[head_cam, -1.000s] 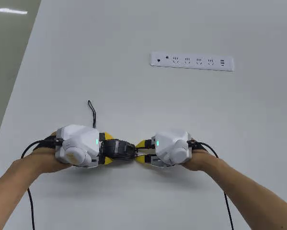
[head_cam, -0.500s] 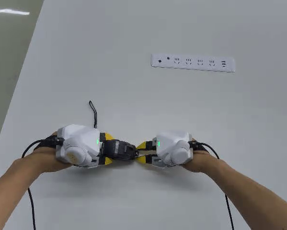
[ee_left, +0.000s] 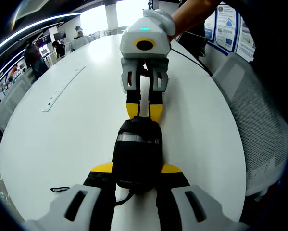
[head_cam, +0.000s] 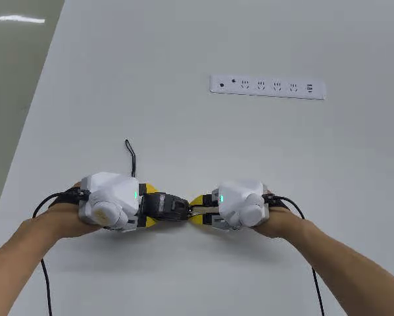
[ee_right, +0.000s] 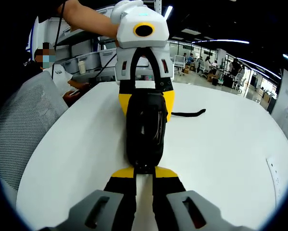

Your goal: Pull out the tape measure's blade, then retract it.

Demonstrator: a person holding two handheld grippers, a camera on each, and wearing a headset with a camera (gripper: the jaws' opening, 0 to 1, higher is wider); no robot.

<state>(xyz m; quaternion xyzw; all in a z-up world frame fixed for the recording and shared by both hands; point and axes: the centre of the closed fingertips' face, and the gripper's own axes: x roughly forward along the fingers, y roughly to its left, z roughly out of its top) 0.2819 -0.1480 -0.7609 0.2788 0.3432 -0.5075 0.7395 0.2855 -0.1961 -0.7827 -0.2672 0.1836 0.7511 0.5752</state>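
Left gripper view: the left gripper (ee_left: 138, 169) has its jaws clamped on the rear flanks of the tape measure (ee_left: 136, 144), which lies on the table (ee_left: 76, 125). Facing it, the right gripper (ee_left: 144, 111) has its jaws drawn narrow at the case mouth, apparently pinching the blade (head_cam: 197, 210) tip. Recommended: draw the right gripper straight along the case axis, hold the case firm, and feed the blade back slowly to prevent snap-back.
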